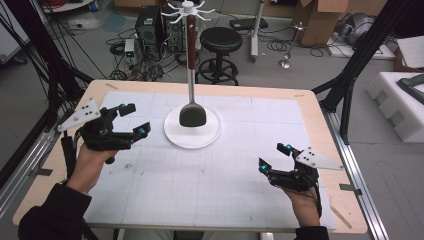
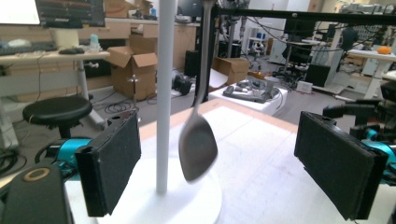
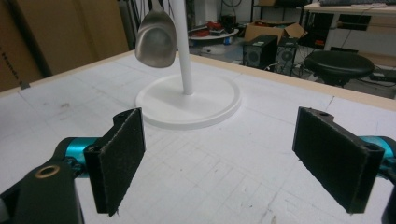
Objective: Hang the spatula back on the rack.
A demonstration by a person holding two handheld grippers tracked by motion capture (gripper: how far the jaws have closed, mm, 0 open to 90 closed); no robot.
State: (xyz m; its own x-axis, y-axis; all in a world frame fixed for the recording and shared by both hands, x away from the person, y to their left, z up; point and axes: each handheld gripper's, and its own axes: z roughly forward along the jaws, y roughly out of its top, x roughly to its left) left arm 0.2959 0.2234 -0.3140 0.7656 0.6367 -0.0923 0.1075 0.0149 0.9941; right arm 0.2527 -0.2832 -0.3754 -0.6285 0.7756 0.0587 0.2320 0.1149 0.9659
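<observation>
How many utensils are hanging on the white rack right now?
1. A single spatula hangs from the rack at table centre, its blade just above the round base. The other hooks at the top look empty.

Robotics lab/workshop: cardboard boxes (image 2: 133, 65), desktop PCs (image 1: 148, 26) w/ loose cables on floor, black stool (image 1: 220, 41), monitors (image 2: 70, 11), equipment benches.

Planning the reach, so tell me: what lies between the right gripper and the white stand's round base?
Nothing: in the right gripper view, bare white gridded mat lies between the open right gripper and the round base.
</observation>
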